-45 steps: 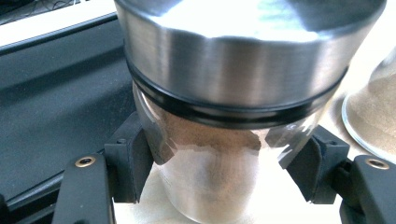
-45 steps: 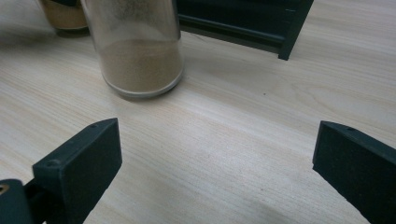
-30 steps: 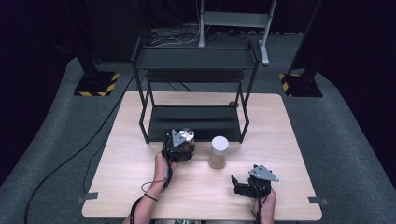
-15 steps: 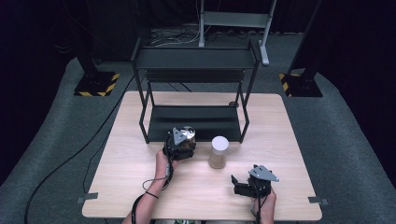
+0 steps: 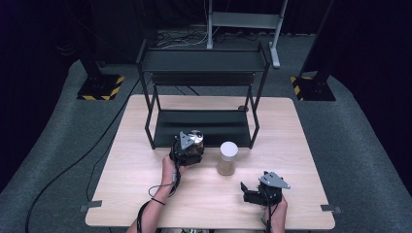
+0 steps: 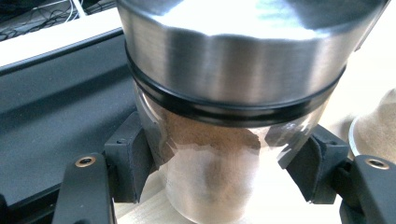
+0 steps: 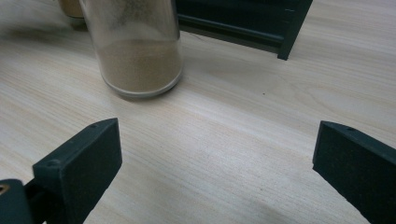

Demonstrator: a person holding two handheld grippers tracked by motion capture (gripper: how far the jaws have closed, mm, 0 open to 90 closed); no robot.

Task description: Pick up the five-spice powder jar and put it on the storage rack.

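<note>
Left gripper (image 6: 224,172) clamped on jar (image 6: 233,116) just before the rack (image 5: 204,92) (steel lid, brown powder inside). Could slip on smooth glass or clip the rack's rail. Right gripper (image 7: 215,172) agape, idle.

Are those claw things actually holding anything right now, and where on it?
The left gripper clamps a metal-lidded glass jar of brown powder by its glass body, just below the lid. The right gripper is open, holding nothing.

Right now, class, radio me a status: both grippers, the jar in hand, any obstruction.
Left gripper shut on metal-lidded jar of brown powder, by the black shelf. Right gripper open, holding nothing. Second jar stands between them, apart.
</note>
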